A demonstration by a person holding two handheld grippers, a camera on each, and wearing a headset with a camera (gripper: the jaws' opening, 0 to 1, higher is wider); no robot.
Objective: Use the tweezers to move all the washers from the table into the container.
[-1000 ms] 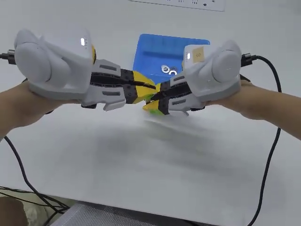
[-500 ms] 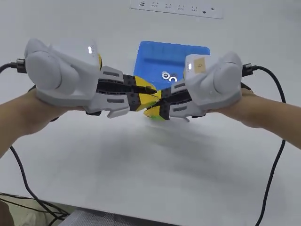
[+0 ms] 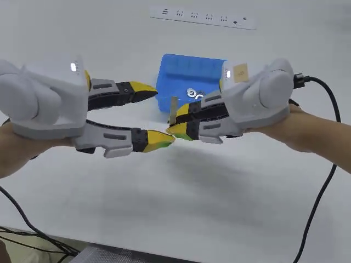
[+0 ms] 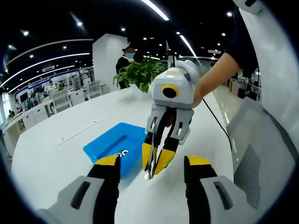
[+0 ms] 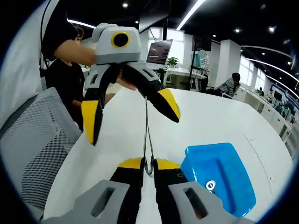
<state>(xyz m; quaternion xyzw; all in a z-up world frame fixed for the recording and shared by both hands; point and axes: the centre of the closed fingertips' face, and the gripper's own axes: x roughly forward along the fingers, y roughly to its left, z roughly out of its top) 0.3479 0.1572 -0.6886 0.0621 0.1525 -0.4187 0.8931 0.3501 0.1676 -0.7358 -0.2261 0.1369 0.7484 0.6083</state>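
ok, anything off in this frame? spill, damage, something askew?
Nothing stands out. The right gripper is shut on the tweezers, and the left gripper is open beside them. The washers lie inside the container, which sits flat on the table. No spill or damage visible.

Your white table (image 3: 219, 192) spans the head view. On it, at upper centre of the frame, sits a blue container (image 3: 181, 66). A white power strip (image 3: 203, 17) lies along the top edge, beyond the container and apart from it. In your right gripper view, the container sits lower right.
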